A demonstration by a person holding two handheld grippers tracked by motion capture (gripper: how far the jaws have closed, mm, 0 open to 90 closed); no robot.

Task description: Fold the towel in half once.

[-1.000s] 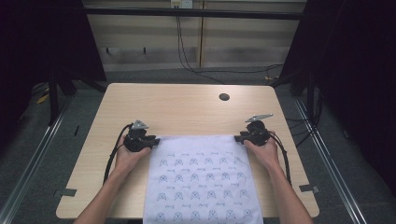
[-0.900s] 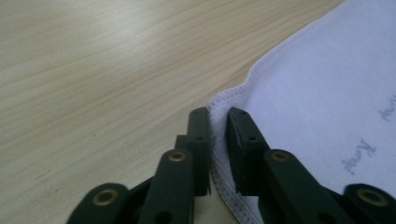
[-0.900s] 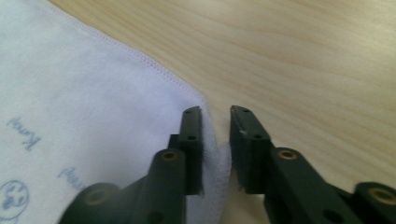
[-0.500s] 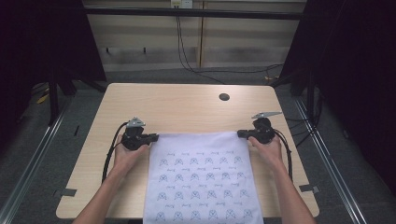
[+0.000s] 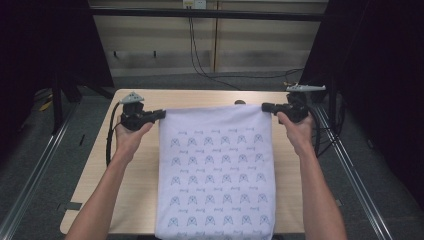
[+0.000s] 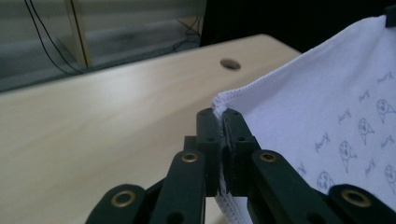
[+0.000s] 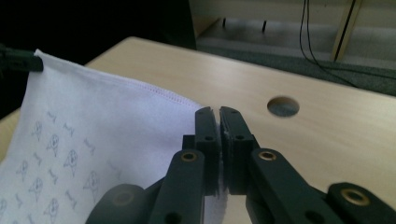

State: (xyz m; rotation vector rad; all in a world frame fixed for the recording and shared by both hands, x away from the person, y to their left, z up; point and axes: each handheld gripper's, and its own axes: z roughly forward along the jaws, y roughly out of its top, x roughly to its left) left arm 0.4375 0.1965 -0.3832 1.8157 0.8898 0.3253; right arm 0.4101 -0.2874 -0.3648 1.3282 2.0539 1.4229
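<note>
Since the earlier frames the far edge of the cloth (image 5: 216,170) has been raised off the table (image 5: 135,175) by both grippers, and the jaws of each, then closing, are now pinched together on a far corner.

Nearest the person, the cloth's near edge is being left draped over the table's near edge, between the two forearms. From there the white sheet, printed with rows of small grey figures, is being carried up and away toward its far hem, which is being kept stretched nearly straight between the two hands.

The left corner is being clamped by the left gripper (image 5: 161,114); in the left gripper view the stitched hem (image 6: 261,84) is seen squeezed between the black jaws of the left gripper (image 6: 219,113), with cloth also showing below them. The right corner is being clamped by the right gripper (image 5: 265,106); in the right gripper view the jaws of the right gripper (image 7: 216,112) are pressed together, with the cloth (image 7: 93,130) spreading away to one side.

Beyond the hem, bare table is being left exposed, with a round hole (image 7: 283,106) in it near the far edge. Farther off, cables (image 5: 200,60) are seen running down the back wall to the floor.
</note>
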